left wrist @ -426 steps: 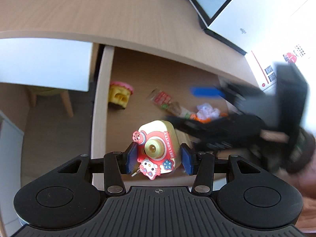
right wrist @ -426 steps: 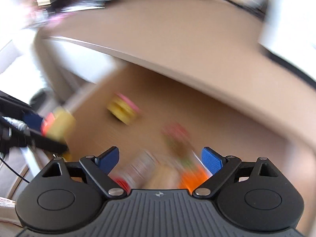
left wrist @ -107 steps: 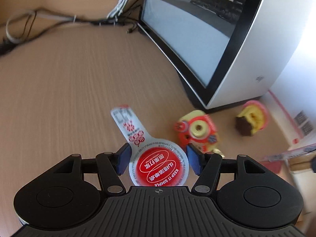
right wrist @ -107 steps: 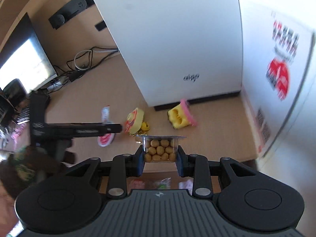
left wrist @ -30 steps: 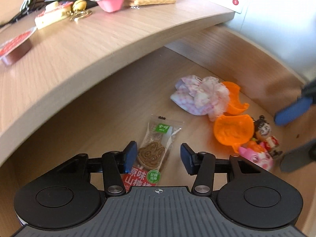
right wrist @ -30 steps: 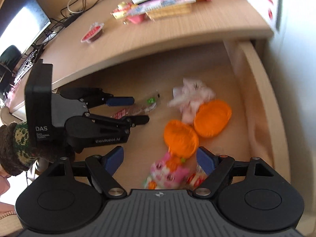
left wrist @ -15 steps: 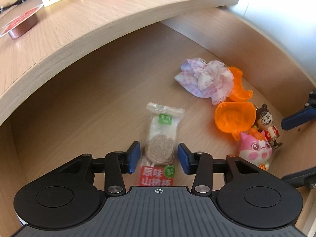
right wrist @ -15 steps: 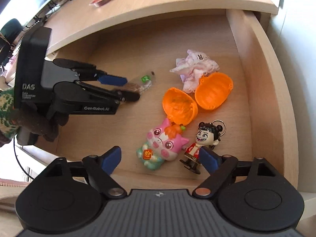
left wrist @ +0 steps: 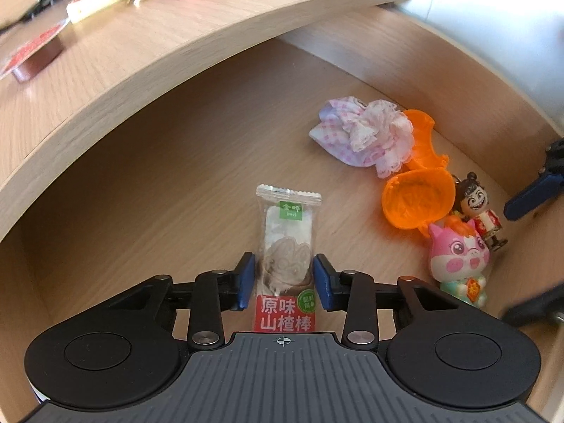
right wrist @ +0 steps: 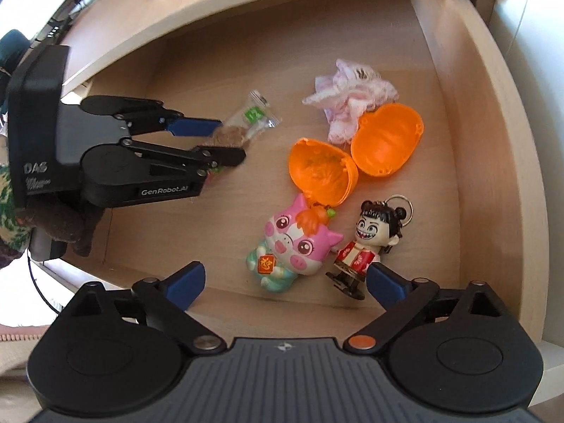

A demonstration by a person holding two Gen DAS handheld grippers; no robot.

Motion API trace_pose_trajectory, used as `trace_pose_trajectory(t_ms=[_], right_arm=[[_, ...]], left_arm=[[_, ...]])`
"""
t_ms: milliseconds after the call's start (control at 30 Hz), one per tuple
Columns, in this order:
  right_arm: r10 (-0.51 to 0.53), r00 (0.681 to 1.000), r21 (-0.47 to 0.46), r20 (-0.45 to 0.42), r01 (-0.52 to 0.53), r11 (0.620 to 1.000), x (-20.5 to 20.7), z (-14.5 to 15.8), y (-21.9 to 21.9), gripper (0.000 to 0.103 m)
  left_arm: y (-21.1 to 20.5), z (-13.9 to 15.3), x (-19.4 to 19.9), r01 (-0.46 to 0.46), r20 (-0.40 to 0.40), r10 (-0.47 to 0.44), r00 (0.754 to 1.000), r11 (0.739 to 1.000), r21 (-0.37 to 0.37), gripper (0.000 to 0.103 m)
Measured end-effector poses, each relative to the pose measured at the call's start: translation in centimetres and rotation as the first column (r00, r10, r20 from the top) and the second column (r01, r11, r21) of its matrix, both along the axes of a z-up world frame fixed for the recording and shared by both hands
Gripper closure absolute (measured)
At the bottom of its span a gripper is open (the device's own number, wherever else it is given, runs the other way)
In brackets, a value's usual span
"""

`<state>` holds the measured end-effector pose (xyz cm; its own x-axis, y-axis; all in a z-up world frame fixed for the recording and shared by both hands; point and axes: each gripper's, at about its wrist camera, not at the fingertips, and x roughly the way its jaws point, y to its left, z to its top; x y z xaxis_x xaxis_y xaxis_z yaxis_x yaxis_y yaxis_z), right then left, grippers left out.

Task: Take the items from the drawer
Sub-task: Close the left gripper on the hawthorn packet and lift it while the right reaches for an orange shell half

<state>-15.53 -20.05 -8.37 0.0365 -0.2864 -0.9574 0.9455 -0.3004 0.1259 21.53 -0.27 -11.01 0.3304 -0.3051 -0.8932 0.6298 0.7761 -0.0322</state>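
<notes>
**Left gripper closing round a snack pack in the open drawer; right gripper spread wide over the toys**

The drawer [right wrist: 486,112] stands pulled out from under the desk [left wrist: 148,46]. The left gripper [left wrist: 284,278] points steeply down into the drawer near its left wall. Its jaws have just been closing and now stand narrow, with the snack pack [left wrist: 287,246] lying flat on the drawer floor between them. The blue pads [left wrist: 245,279] sit just beside the wrapper's edges; whether they press on it cannot be told. In the right wrist view the same gripper [right wrist: 225,141] reaches in from the left, held by a gloved hand [right wrist: 56,222].

The right gripper [right wrist: 285,283] hangs over the drawer's front edge. Its jaws have just been opening and stand wide, with nothing gripped. Below and between its fingers lie a pink pig toy [right wrist: 292,243] and, touching it on the right, a doll keychain [right wrist: 366,239].

Toward the middle of the drawer an orange shell [right wrist: 356,151] lies open in two joined halves, hollow sides up. A crumpled pink cloth [right wrist: 349,95] lies behind it, nearer the drawer's back and right wall, touching the shell.

On the desk, near its far edge, sit a sealed cup [left wrist: 31,60] with a red lid and other small items, too blurred to name.
</notes>
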Motion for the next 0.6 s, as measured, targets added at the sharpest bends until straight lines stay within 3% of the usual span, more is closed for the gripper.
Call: trace_pose_trajectory(t_ms=[100,167,333,433,600], right_arm=[[-0.008,0.99,-0.007,-0.137,0.007,1.0,0.4,1.1,-0.7,0.013],[-0.011,0.984,-0.027,-0.176,0.006,1.0,0.4,2.2,-1.8,0.013],[-0.006,0.992,0.045,-0.123,0.012,0.999,0.1,1.0,-5.7,0.016],[-0.041,0.991,0.123,-0.128,0.057,0.991,-0.1,-1.3,-7.5,0.025],[-0.043,0.99,0.14,-0.137,0.062,0.988,-0.3,-2.2,-8.3,0.082]], left_arm=[[1.3,1.1,0.0,-0.058,-0.016,0.058,0.998,0.998,-0.027,0.063],[2.3,2.6,-0.4,-0.102,-0.005,0.102,0.995,0.994,-0.04,0.063],[5.2,6.4,-2.0,-0.256,0.009,0.259,0.966,0.959,-0.118,0.063],[6.6,8.0,-3.6,-0.312,0.007,0.317,0.948,0.936,-0.164,0.063],[7.0,8.7,-6.4,-0.335,0.013,0.342,0.94,0.928,-0.163,0.063]])
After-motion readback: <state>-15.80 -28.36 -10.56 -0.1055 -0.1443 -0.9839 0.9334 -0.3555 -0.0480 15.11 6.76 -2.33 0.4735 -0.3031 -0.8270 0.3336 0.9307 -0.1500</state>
